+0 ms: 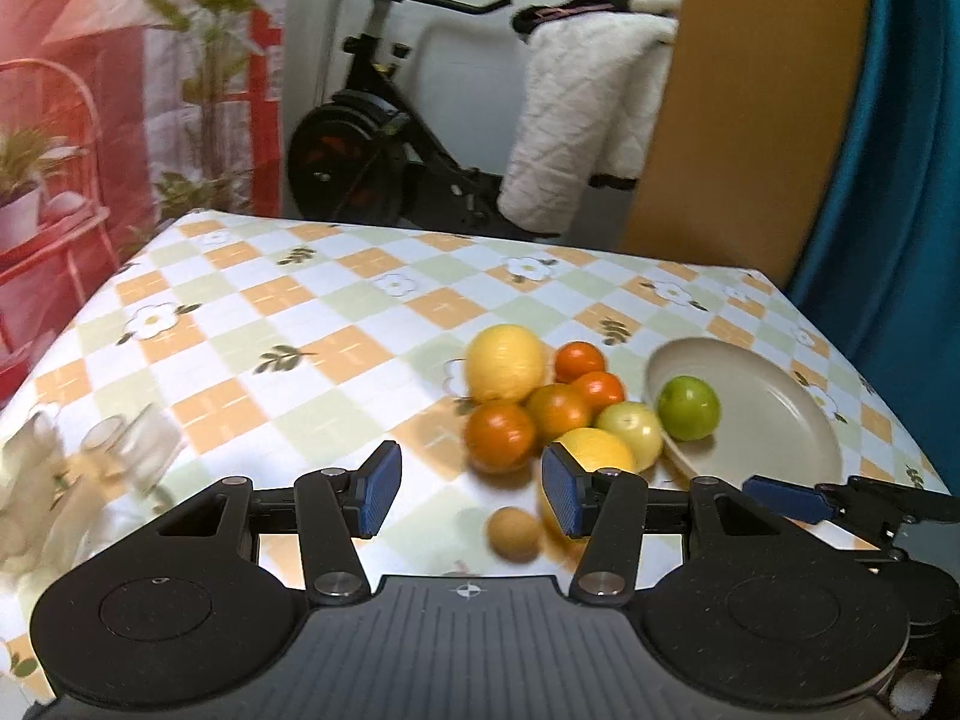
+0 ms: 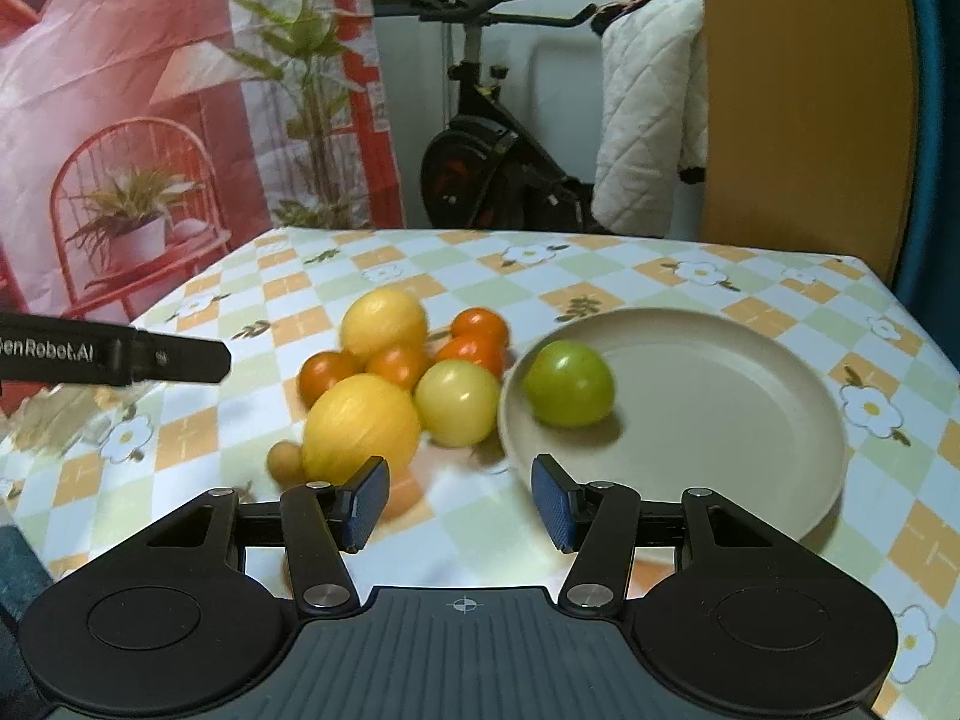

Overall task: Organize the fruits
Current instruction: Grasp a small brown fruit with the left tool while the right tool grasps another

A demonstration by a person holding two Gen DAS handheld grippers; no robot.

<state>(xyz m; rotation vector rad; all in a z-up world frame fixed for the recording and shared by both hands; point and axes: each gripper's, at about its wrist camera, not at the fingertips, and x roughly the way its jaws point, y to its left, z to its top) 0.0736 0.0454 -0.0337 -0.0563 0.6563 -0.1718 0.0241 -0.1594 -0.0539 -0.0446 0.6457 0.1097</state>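
Observation:
A beige plate (image 2: 720,408) lies on the checked tablecloth and holds one green fruit (image 2: 569,383); both also show in the left wrist view, the plate (image 1: 774,414) and the green fruit (image 1: 688,407). Left of the plate is a pile of fruits: two yellow ones (image 2: 360,427), a pale green one (image 2: 457,402), several orange ones (image 2: 396,363) and a small tan one (image 2: 284,459). My left gripper (image 1: 471,495) is open and empty, just short of the pile. My right gripper (image 2: 459,501) is open and empty, near the plate's front left rim.
The table's far edge (image 2: 540,235) faces an exercise bike (image 2: 492,162) draped with a white quilt. A wooden panel (image 2: 798,96) stands at the back right. The left gripper's finger (image 2: 114,354) reaches in at the left of the right wrist view.

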